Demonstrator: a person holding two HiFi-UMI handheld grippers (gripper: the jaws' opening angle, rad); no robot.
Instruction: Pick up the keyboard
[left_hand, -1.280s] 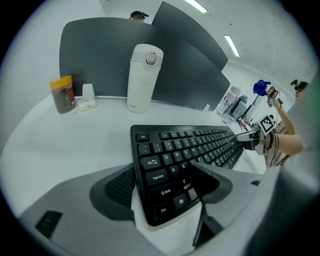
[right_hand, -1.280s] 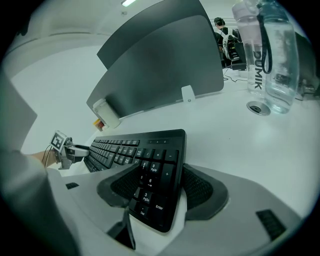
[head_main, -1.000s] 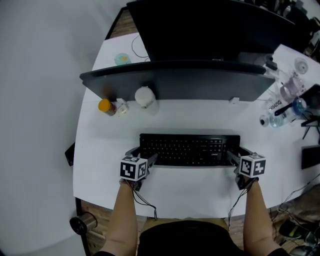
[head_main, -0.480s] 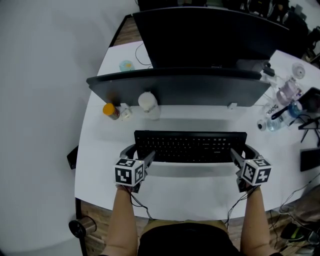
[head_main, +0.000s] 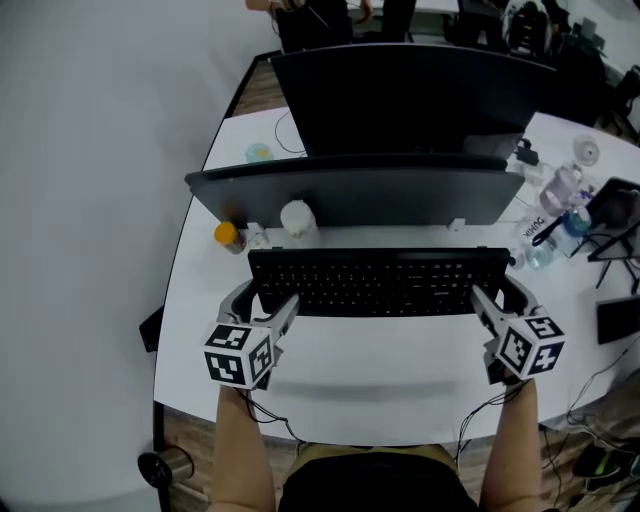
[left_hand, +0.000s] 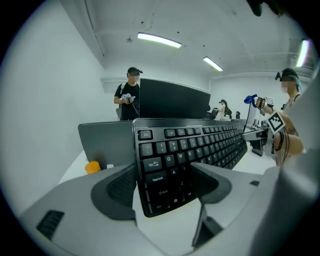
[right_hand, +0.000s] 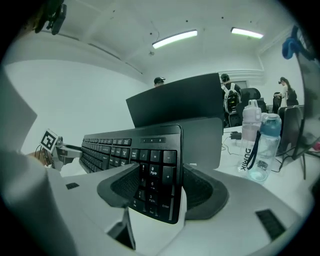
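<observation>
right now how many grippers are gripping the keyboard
2. The left gripper is clamped on the left end of the keyboard, and the right gripper is clamped on its right end. Both are in plain view, nothing hidden.

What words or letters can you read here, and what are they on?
"Esc", "Tab", "Caps Lock", "Q", "A": keyboard keys, left end.
"PgUp", "Enter", "9": keyboard keys, right end.
"DUMIK", it seems: clear bottle.
Other keys: too small or blurred.
</observation>
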